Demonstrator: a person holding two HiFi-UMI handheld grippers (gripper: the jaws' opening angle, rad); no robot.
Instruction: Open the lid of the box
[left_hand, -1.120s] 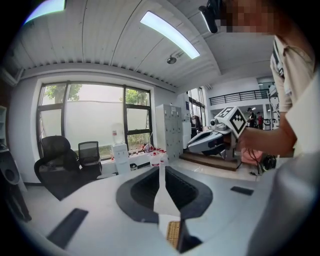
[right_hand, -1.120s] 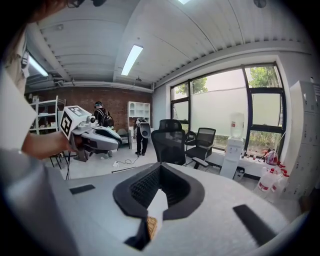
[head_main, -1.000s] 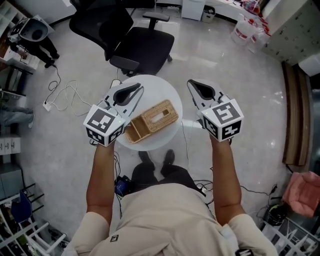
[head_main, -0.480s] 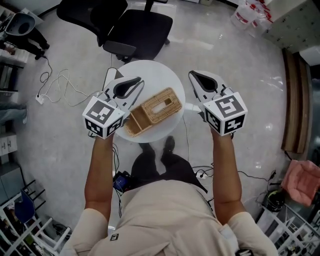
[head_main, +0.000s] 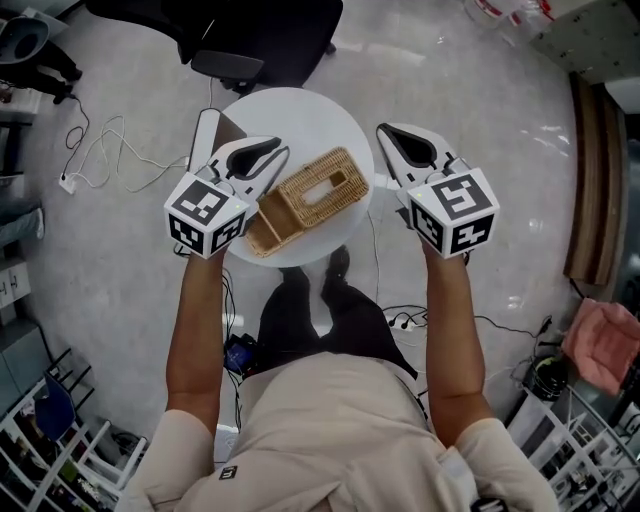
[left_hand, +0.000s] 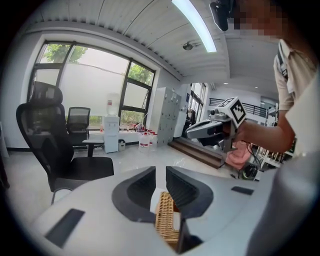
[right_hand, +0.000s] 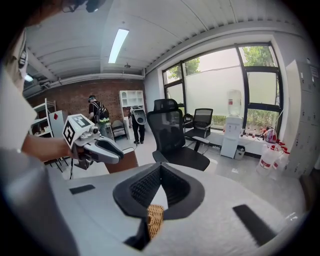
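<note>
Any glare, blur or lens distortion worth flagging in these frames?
Head view: sharp, even light, faint glare on the floor. Left gripper view: heavy fisheye, dark corners, bright windows. Right gripper view: same fisheye, bright windows, ceiling light glaring.

My left gripper (head_main: 272, 152) and right gripper (head_main: 388, 132) are pale grey with black pads (left_hand: 184, 189), their cubes (head_main: 205, 215) patterned in black-and-white squares. The box (head_main: 305, 200) is tan woven wicker, the table (head_main: 310, 115) plain white, the chair (head_main: 260, 40) black.

Head view steeply down, gripper views level, sharing wicker box (head_main: 305, 200)
</note>
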